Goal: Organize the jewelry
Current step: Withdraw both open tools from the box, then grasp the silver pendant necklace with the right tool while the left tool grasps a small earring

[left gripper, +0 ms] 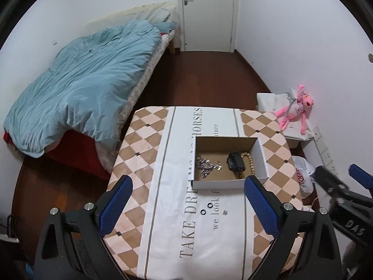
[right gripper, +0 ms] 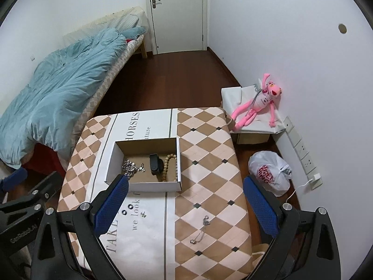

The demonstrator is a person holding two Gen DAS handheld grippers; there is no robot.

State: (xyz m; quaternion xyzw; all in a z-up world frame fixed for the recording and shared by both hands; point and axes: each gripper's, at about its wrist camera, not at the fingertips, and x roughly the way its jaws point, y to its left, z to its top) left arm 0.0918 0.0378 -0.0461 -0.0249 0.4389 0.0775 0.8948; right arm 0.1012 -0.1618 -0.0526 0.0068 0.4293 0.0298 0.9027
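An open cardboard box [left gripper: 262, 161] [right gripper: 112, 161] stands on the checkered table [left gripper: 137, 170] [right gripper: 209, 163]. Inside lie a silver chain [left gripper: 206, 165] [right gripper: 130, 166], a black watch [left gripper: 235, 162] [right gripper: 155, 164] and a wooden bead bracelet [left gripper: 249, 161] [right gripper: 169, 163]. Two small dark rings [left gripper: 207, 208] [right gripper: 127, 209] and a tiny stud [left gripper: 225, 212] [right gripper: 143, 214] lie in front of the box. A thin silver necklace [right gripper: 200, 231] lies on the table's near right. My left gripper [left gripper: 188, 206] is open above the near table. My right gripper [right gripper: 186, 206] is open above the necklace.
A bed with a blue duvet [left gripper: 79, 93] stands left of the table. A pink plush toy [right gripper: 258, 105] lies on a white stool by the right wall. A white plastic bag [right gripper: 270, 175] sits on the floor right of the table. A closed door [right gripper: 177, 11] is at the back.
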